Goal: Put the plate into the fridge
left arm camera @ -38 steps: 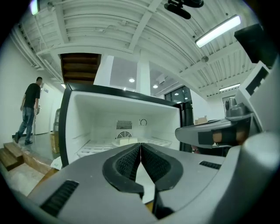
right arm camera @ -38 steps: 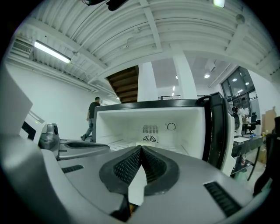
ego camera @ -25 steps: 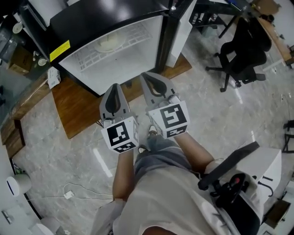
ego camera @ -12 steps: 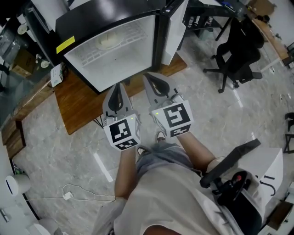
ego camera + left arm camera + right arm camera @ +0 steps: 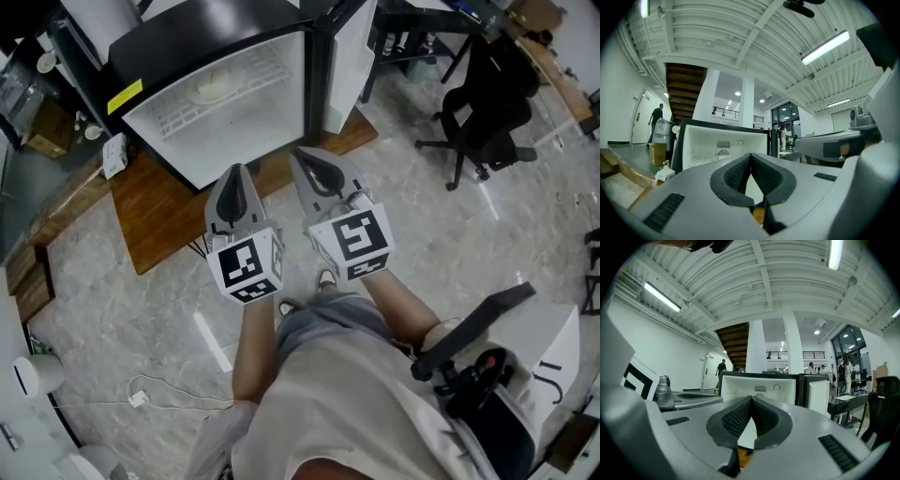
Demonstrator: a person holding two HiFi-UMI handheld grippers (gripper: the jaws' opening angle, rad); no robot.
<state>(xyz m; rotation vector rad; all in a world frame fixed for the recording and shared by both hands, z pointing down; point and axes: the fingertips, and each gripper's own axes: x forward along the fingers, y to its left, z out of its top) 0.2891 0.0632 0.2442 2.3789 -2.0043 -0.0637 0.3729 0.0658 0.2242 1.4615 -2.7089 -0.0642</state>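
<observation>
plate (image 5: 221, 88) sits inside the fridge (image 5: 178, 33) at twelve o'clock from my left gripper (image 5: 235, 178), nearer than my right gripper (image 5: 309, 161), both pinched closed on nothing.

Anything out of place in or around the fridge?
Nothing stands out. The plate lies flat on the shelf inside the open fridge; left gripper and right gripper are shut, empty, outside it.

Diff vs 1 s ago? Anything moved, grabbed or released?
No real change. The left tool and right tool only drift slightly, staying side by side before the open fridge, both shut and empty. Nothing taken or let go. The plate stays on the fridge shelf.
</observation>
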